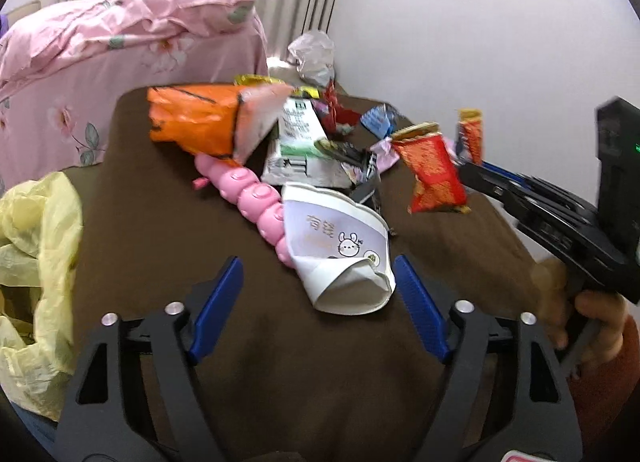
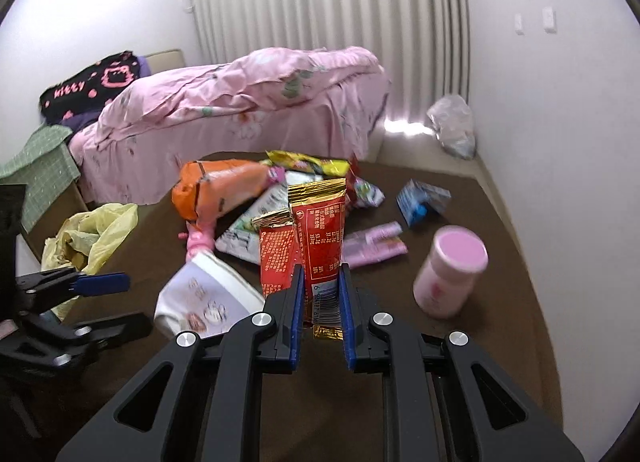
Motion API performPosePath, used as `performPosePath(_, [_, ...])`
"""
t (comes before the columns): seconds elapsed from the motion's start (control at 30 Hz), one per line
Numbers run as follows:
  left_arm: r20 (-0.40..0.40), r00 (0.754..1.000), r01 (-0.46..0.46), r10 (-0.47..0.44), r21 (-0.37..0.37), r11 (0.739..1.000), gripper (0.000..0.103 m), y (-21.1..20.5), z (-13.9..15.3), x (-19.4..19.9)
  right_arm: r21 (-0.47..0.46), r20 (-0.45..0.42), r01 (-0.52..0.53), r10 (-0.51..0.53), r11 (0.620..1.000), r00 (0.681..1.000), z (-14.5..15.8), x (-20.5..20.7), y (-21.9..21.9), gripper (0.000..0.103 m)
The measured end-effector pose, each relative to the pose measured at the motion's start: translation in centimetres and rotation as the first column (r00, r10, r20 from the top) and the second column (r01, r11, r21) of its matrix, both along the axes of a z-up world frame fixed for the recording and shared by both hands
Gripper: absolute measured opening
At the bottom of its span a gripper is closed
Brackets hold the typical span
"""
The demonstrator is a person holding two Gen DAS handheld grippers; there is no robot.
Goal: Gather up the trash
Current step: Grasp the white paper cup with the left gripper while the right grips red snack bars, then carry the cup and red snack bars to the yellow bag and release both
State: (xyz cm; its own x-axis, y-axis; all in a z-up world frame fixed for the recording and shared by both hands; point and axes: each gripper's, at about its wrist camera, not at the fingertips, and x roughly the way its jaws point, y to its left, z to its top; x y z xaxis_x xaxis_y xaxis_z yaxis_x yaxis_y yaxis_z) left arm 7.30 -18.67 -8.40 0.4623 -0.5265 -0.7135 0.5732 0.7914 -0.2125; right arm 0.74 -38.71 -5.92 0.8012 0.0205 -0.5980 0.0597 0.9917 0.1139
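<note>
My right gripper [image 2: 320, 290] is shut on red and gold snack wrappers [image 2: 316, 229] and holds them above the brown table [image 2: 460, 362]. They show in the left wrist view as red wrappers [image 1: 434, 173] in the air at the right. My left gripper [image 1: 318, 286] is open, its blue fingers on either side of a crushed white paper cup [image 1: 340, 250] that lies on the table [image 1: 180, 246]. The cup also shows in the right wrist view [image 2: 200, 294]. A yellow plastic bag [image 1: 36, 274] hangs at the table's left edge.
A pile of trash lies across the table: an orange packet [image 1: 200, 121], a pink toy [image 1: 256, 197], a white and green carton [image 1: 296, 141], a blue wrapper [image 2: 420, 201], a pink jar [image 2: 452, 274]. A bed with a pink cover [image 2: 248, 101] stands behind.
</note>
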Motion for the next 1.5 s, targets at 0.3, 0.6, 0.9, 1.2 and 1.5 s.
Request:
performPosePath(0.3, [-0.127, 0.991, -0.035, 0.029, -0.047, 0.998, 0.060, -0.5, -1.4, 1.8, 0.073, -0.052, 0.031, -0.027, 0.997, 0.998, -2.4, -1.3, -1.2, 0.016])
performPosePath(0.6, [-0.192, 0.981, -0.052, 0.035, -0.086, 0.995, 0.057, -0.8, -1.9, 2.7, 0.094, -0.070, 0.027, -0.021, 0.995, 0.997, -3.3, -1.5, -0.9, 0.016])
performPosePath(0.9, [-0.141, 0.990, -0.015, 0.002, -0.091, 0.996, 0.043, -1.0, -1.2, 2.4, 0.085, -0.066, 0.021, -0.016, 0.996, 0.998, -3.3, -1.7, -0.4, 0.016])
performPosePath(1.2, [-0.026, 1.000, -0.010, 0.006, -0.138, 0.990, 0.043, 1.8, 2.2, 0.1, 0.054, -0.024, -0.012, 0.013, 0.998, 1.000, -2.1, -2.1, 0.9, 0.016])
performPosePath(1.5, [0.048, 0.994, -0.083, 0.094, -0.196, 0.977, 0.042, 6.9, 4.7, -0.5, -0.009, 0.049, -0.071, 0.071, 0.997, 0.996, 1.6, -1.9, 4.0, 0.016])
